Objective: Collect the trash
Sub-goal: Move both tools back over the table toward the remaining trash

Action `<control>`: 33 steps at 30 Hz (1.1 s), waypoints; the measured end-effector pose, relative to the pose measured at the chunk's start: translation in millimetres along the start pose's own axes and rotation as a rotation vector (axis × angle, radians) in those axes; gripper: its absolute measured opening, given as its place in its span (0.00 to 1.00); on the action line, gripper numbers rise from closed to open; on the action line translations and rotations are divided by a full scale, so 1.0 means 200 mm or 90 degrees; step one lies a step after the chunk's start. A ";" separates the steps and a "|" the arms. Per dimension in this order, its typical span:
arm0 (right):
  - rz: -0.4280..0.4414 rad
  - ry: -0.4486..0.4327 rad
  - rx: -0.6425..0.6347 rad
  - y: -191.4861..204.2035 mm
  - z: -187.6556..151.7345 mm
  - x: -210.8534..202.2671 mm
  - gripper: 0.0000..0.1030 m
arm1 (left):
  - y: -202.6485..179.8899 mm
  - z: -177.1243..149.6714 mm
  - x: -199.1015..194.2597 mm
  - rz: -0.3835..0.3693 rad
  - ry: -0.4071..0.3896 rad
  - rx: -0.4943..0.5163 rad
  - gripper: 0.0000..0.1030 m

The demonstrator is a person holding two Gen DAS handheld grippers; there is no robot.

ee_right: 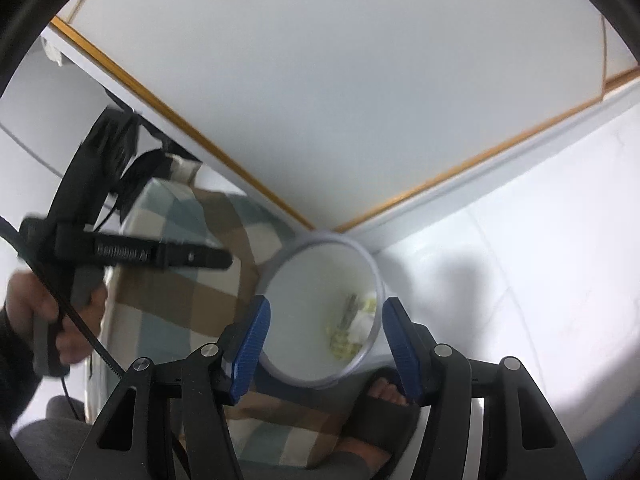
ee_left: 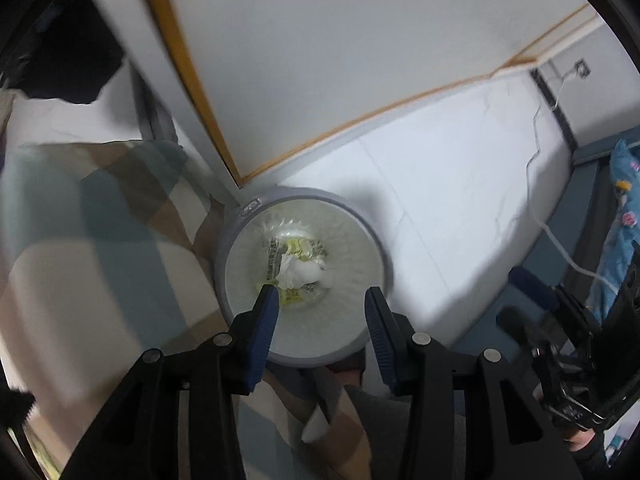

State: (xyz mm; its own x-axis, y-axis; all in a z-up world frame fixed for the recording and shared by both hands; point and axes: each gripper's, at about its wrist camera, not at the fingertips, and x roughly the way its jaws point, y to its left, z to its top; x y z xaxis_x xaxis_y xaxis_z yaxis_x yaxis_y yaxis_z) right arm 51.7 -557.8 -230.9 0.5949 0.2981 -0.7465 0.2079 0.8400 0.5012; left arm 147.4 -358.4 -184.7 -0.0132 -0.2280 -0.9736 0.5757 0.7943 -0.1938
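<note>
Crumpled tissue [ee_left: 301, 273] inside bin [ee_left: 240, 236]

Left claw [ee_left: 320, 304] is pointing almost straight down, blue pads [ee_left: 264, 332] sitting apart with nothing between them. Right claw [ee_right: 325, 322] is angling down too, gaping wider and empty. At the left of the right-wrist view, a hand [ee_right: 38, 316] is gripping the left claw's handle.

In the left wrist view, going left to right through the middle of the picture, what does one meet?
Checked bedding → grey-rimmed trash bin holding a crumpled white tissue and a yellow printed wrapper → white floor → white cable → blue patterned fabric.
</note>
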 end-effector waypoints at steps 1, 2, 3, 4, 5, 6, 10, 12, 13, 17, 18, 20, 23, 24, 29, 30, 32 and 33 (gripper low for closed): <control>-0.024 -0.010 -0.011 0.02 0.00 -0.01 0.58 | 0.00 -0.02 -0.04 -0.004 -0.020 -0.008 0.39; -0.059 -0.025 -0.031 0.06 0.01 -0.05 0.59 | 0.01 -0.03 -0.08 -0.008 -0.036 -0.016 0.39; -0.079 -0.039 -0.049 0.10 0.02 -0.09 0.59 | 0.02 -0.06 -0.14 -0.010 -0.064 -0.029 0.39; -0.086 -0.049 -0.058 0.12 0.02 -0.12 0.59 | 0.04 -0.07 -0.18 -0.008 -0.078 -0.036 0.39; -0.095 -0.067 -0.072 0.17 0.03 -0.18 0.59 | 0.04 -0.09 -0.23 -0.007 -0.098 -0.043 0.39; -0.102 -0.078 -0.082 0.21 0.04 -0.21 0.59 | 0.06 -0.12 -0.30 -0.005 -0.129 -0.052 0.39; -0.122 -0.130 -0.122 0.37 0.05 -0.37 0.60 | 0.14 -0.21 -0.52 0.020 -0.215 -0.087 0.46; -0.138 -0.168 -0.139 0.46 0.05 -0.48 0.60 | 0.17 -0.26 -0.64 0.040 -0.262 -0.092 0.50; -0.155 -0.195 -0.144 0.50 0.06 -0.53 0.61 | 0.18 -0.29 -0.69 0.049 -0.283 -0.095 0.54; -0.187 -0.284 -0.146 0.64 0.08 -0.74 0.67 | 0.28 -0.42 -0.86 0.061 -0.353 -0.117 0.66; -0.181 -0.296 -0.146 0.67 0.08 -0.77 0.67 | 0.30 -0.45 -0.91 0.065 -0.367 -0.121 0.67; -0.168 -0.313 -0.153 0.76 0.09 -0.84 0.67 | 0.34 -0.52 -1.00 0.083 -0.399 -0.130 0.70; -0.145 -0.333 -0.173 0.88 0.08 -0.92 0.68 | 0.43 -0.60 -1.11 0.096 -0.443 -0.142 0.77; -0.137 -0.340 -0.179 0.94 0.07 -0.92 0.71 | 0.44 -0.63 -1.14 0.101 -0.458 -0.145 0.77; -0.116 -0.401 -0.209 1.16 -0.02 -0.97 0.79 | 0.53 -0.81 -1.30 0.147 -0.523 -0.176 0.80; -0.108 -0.406 -0.213 1.19 -0.03 -0.98 0.79 | 0.55 -0.83 -1.31 0.154 -0.535 -0.185 0.81; -0.087 -0.408 -0.227 1.27 -0.05 -0.98 0.79 | 0.61 -0.91 -1.36 0.161 -0.564 -0.207 0.86; -0.078 -0.407 -0.235 1.30 -0.06 -0.98 0.79 | 0.64 -0.94 -1.38 0.165 -0.576 -0.218 0.88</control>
State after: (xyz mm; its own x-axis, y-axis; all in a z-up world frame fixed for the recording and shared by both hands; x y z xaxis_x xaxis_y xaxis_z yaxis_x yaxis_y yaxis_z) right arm -20.4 -391.7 40.6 0.9431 -0.0347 -0.3307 0.0949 0.9813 0.1676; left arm 70.8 -88.6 35.9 0.7883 -0.2547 -0.5602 0.2050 0.9670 -0.1513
